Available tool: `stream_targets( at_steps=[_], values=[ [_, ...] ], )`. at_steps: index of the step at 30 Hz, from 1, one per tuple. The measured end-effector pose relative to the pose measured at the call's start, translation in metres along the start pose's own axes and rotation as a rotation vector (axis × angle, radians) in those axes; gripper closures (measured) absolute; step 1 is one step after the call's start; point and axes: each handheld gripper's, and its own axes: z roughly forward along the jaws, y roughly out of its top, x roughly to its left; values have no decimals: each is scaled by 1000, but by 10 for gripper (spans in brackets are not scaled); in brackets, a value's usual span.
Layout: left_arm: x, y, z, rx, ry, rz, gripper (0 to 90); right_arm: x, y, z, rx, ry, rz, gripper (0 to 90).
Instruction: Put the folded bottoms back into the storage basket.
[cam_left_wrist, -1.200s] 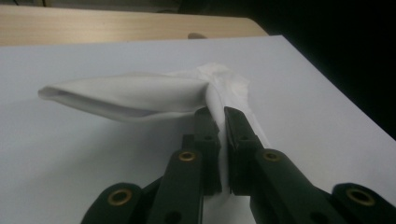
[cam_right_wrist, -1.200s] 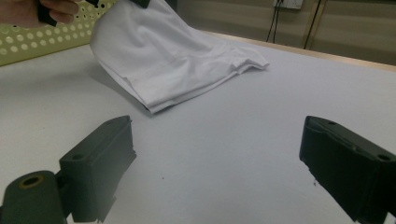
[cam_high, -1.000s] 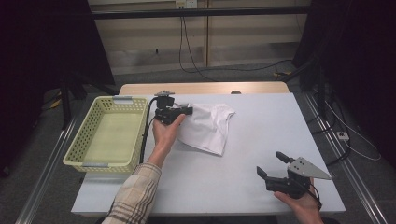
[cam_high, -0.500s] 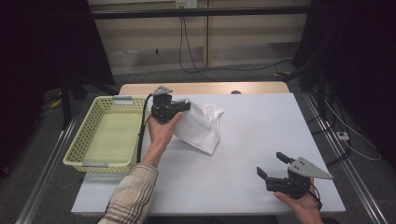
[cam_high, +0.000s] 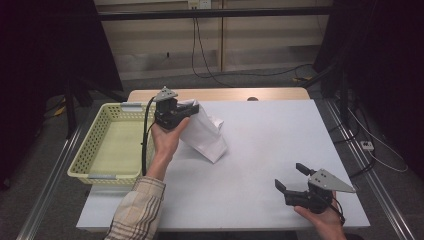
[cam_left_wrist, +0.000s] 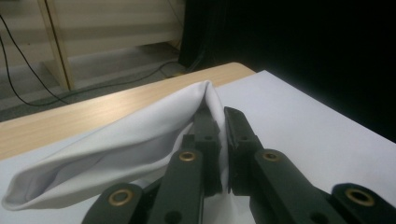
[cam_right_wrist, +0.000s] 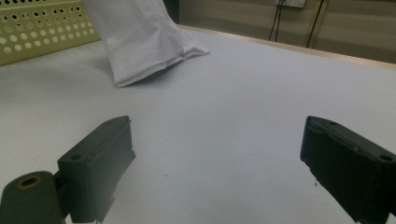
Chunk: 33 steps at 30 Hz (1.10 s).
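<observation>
My left hand-held gripper (cam_left_wrist: 223, 140) pinches the white cloth (cam_high: 202, 135), far-left on the bench (cam_high: 280, 150) beside the basket (cam_high: 107, 150). Soft, light, droops; fold edge suits. Right hand-held gripper (cam_high: 292, 180) wide, idle.

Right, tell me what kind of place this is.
Probably a lab recording bay: a white table walled by black curtains, loose cables across the floor, and a wall socket behind.

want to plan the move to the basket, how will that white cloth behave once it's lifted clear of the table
Probably floppy: the white cloth droops from the left gripper, its lower end dragging on the table. Likely light, since one pinched edge holds it up. It may swing or unfold, as its loose folds hang open.
</observation>
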Motion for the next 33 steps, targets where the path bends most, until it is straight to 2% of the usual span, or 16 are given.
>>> stream_targets(
  at_steps=[3, 9, 15, 18, 23, 27, 33],
  values=[
    [-3, 4, -7, -23, 16, 33, 856, 0, 0, 0, 1, -2, 1, 88],
    [-8, 8, -22, -45, 15, 74, 855, 0, 0, 0, 0, -5, 3, 88],
    [-5, 9, -38, -58, 18, 62, 856, 0, 0, 0, -1, -5, 5, 88],
    [-6, 11, -48, -68, 27, 77, 855, 0, 0, 1, -2, -3, 7, 85],
    [-5, 12, -63, -83, 38, 79, 855, 0, 0, 1, -3, -2, 8, 78],
    [-6, 13, -72, -93, 34, 88, 855, 0, 0, 1, -4, -7, 9, 78],
    [-6, 17, -89, -130, 43, 97, 855, 1, 1, 0, -7, -3, 3, 78]
  ],
)
